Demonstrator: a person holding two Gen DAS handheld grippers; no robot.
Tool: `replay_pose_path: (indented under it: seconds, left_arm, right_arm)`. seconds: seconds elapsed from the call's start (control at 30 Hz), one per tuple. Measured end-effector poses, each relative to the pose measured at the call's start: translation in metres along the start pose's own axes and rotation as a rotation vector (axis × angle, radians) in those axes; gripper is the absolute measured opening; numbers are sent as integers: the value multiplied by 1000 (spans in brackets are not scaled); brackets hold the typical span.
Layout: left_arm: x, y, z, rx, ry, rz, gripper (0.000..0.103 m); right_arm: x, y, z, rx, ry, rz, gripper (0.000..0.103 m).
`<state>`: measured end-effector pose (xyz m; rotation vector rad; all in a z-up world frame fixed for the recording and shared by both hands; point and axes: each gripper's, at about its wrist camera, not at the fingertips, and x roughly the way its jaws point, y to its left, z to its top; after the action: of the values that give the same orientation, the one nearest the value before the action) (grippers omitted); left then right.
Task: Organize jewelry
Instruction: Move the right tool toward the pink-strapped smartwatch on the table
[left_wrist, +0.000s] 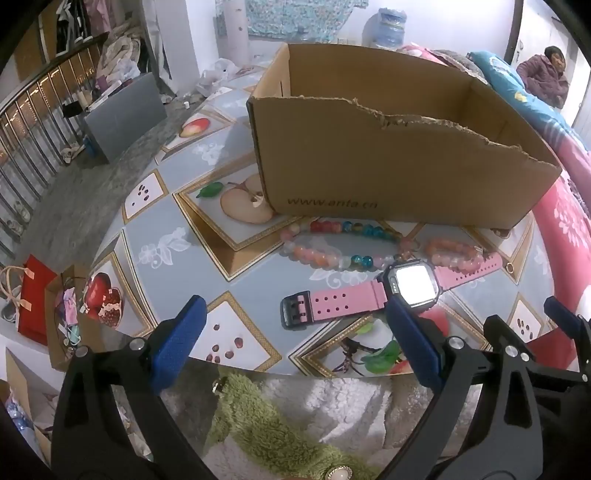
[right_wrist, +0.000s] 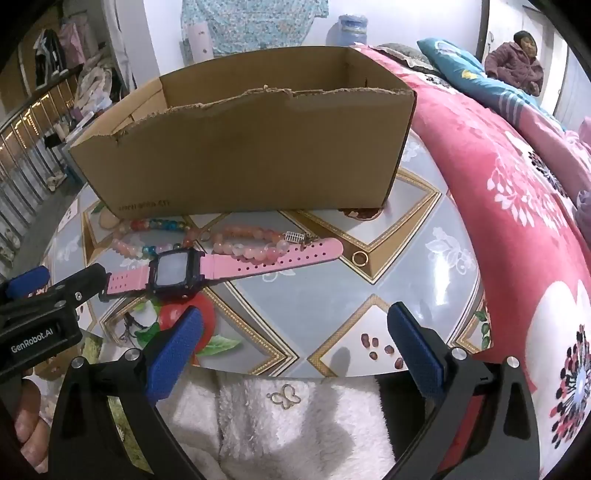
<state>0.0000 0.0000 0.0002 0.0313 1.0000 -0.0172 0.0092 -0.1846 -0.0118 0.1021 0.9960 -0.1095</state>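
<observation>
A pink-strapped watch with a black square face lies flat on the table in front of an open cardboard box. It also shows in the right wrist view, as does the box. A multicoloured bead string and a pink bead bracelet lie between watch and box. A gold ring sits right of the strap tip. My left gripper is open, just short of the watch. My right gripper is open over bare table, right of the watch.
The round table has a fruit-patterned cover, its near edge right at my fingers. A red floral quilt lies along the right. A person sits far right. A railing and clutter are at the left.
</observation>
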Motion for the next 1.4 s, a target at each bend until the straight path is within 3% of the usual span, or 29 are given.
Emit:
replay_pose_path:
  seconds: [0.37,0.6,0.77,0.93,1.07,1.23,1.4]
  left_arm:
    - [1,3,3,-1,-4,3,94]
    - [8,18,-4,2,0,-5,94]
    - [4,23,-5,23,-42,5,94]
    - [1,24,-6,56,-85,-40,94]
    - [2,30,-6,46,-86,-156,94]
    - [4,36,-7,38,-82,-180,94]
    - [19,40,-5,60,-44,-139,94]
  right_arm:
    - [-1,-1,2,-3,-6,-12,98]
    - [-8,-2,2,-32,-58,-36,98]
    - [-10,1,0,-92,-87,-25,98]
    - [-16,4,-4,-131,-116,39,98]
    - [-21,9,-11,-183,-164,63,98]
    - [-16,18,-16,-238,-191,81,98]
    - [-10,28,-16,-271,-200,102,97]
